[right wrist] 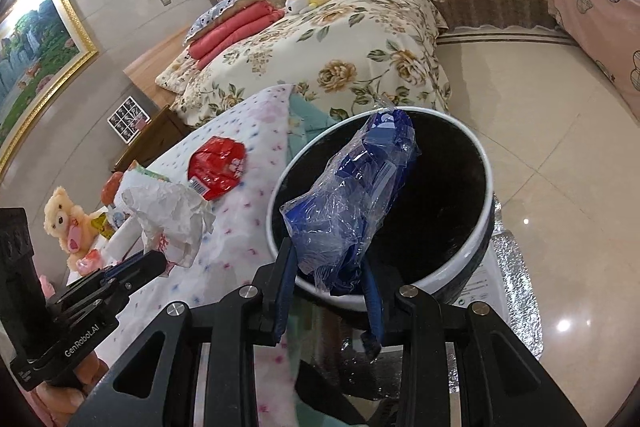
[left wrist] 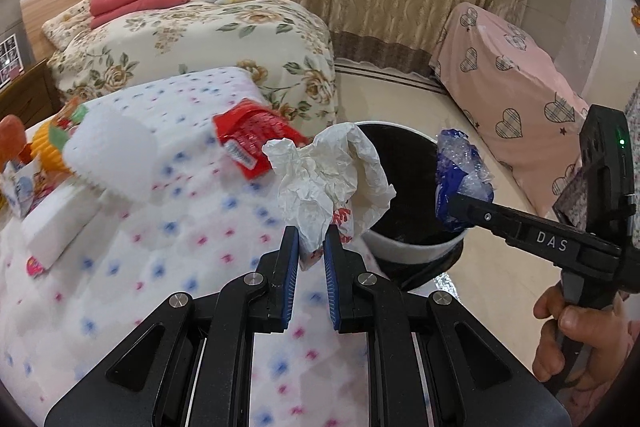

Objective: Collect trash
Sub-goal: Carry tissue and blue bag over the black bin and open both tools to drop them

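My left gripper [left wrist: 311, 235] is shut on a crumpled white paper wrapper [left wrist: 328, 175], held above the dotted bedcover beside the bin; it also shows in the right wrist view [right wrist: 172, 215]. My right gripper [right wrist: 330, 259] is shut on a crumpled blue and clear plastic wrapper [right wrist: 356, 195], held over the bin's near rim; it shows in the left wrist view [left wrist: 460, 175] too. The round bin [right wrist: 486, 187] has a white rim and black inside [left wrist: 404, 187]. A red snack wrapper [right wrist: 218, 167] lies on the bedcover [left wrist: 252, 139].
A white foam block [left wrist: 52, 227], a white cup-like thing [left wrist: 108, 155] and toys [right wrist: 66, 223] sit at the bedcover's left. A floral bed [left wrist: 192, 43] stands behind. A pink covered piece [left wrist: 516, 99] stands right. Shiny tiled floor [right wrist: 540, 147] surrounds the bin.
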Motion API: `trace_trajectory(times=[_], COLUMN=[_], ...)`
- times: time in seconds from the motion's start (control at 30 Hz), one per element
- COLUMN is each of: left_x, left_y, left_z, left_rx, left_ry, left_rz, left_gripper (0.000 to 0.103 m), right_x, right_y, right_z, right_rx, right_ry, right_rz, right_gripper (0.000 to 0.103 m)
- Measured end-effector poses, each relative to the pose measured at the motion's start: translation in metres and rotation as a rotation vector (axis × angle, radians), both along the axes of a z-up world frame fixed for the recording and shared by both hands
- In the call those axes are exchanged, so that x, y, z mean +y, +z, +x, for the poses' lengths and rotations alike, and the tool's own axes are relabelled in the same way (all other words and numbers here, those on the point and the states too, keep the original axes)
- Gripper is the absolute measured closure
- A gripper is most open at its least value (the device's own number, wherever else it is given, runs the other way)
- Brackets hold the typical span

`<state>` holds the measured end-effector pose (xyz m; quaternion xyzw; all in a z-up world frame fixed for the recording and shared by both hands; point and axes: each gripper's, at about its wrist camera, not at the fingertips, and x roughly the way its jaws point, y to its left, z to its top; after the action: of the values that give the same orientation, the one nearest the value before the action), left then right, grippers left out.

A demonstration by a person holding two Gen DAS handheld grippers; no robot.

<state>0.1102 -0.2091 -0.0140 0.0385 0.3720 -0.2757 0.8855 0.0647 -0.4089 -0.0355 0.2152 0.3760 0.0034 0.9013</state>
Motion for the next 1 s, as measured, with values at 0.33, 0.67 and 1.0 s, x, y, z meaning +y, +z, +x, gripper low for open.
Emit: trace_trajectory(times=[0.33,0.67,1.0], left_x=[-0.033,-0.055,-0.07], left_y=[-0.005,-0.012,-0.018], left_z=[0.017,0.032,0.04], left_rx=[0.011,0.039,0.054], left_ry=[-0.044,-0.062,-0.069], left_rz=[0.014,0.025,0.036], left_gripper=[0.091,0.091,0.09], right_x=[-0.027,-0.038,-0.044], right_y=[-0.01,-0.019,-0.019], right_z=[0.016,0.027,0.034], right_rx=[0.039,0.068,0.081], right_ry=[0.002,0.003,0.005], right_rz=[0.004,0.015,0.007], right_gripper=[0.071,0.069,0.068])
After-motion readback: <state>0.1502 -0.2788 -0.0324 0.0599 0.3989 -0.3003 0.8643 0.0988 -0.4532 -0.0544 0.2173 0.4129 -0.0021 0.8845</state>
